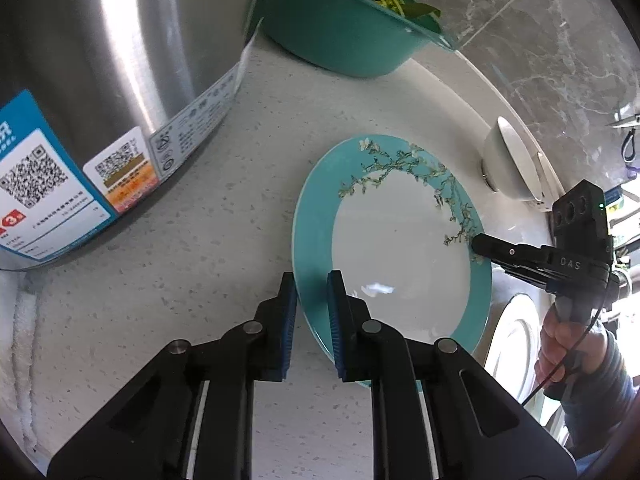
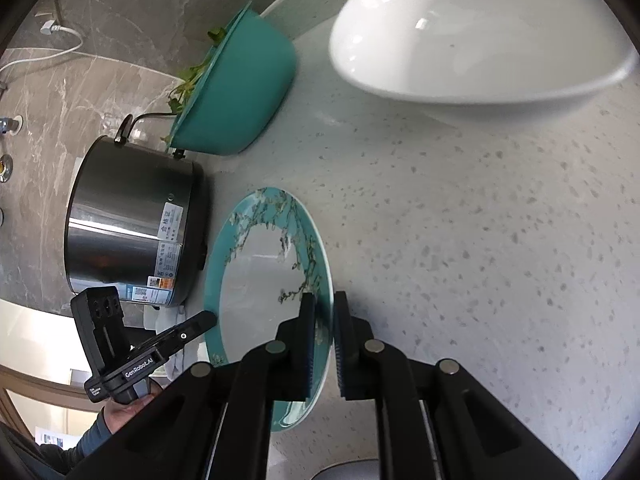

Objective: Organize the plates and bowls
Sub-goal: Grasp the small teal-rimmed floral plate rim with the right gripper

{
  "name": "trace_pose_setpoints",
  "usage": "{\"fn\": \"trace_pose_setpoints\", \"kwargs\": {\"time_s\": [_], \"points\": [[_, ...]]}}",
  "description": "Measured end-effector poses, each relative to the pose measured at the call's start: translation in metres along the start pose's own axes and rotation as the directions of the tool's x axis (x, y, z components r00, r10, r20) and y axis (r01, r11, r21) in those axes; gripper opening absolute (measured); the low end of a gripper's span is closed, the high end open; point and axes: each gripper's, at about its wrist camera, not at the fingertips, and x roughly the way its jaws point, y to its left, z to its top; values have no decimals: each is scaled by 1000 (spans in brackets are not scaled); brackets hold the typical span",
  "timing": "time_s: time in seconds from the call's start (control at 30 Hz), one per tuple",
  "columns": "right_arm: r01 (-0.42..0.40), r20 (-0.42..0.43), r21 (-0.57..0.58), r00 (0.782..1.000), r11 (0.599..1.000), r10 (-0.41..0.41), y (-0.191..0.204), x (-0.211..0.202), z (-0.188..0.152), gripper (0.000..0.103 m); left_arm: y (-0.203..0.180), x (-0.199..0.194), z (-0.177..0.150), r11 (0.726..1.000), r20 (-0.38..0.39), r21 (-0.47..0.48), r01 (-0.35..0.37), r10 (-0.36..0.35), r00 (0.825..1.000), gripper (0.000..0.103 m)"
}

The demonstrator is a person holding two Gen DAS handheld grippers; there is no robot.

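A teal-rimmed plate (image 1: 400,248) with a white centre and a branch pattern is held between both grippers above the speckled counter (image 1: 224,216). My left gripper (image 1: 312,304) has its blue pads on either side of the plate's near rim. My right gripper (image 2: 323,320) clamps the opposite rim of the plate (image 2: 264,280); it also shows in the left wrist view (image 1: 480,246). A white bowl (image 2: 480,36) lies on the counter beyond, also seen in the left wrist view (image 1: 508,164).
A steel pot (image 2: 132,232) with labels stands on the counter, close on my left in the left wrist view (image 1: 100,80). A teal bowl (image 1: 340,28) of green vegetables sits by the marble wall. A white plate (image 1: 516,344) lies at the right.
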Motion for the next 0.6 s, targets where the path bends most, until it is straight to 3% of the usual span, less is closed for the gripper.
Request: {"fn": "trace_pose_setpoints", "kwargs": {"time_s": [0.6], "points": [[6,83,-9,997,1000,-5,5,-43,-24,11,-23,-23,-3,994,24,98,41,-44,999,13]]}}
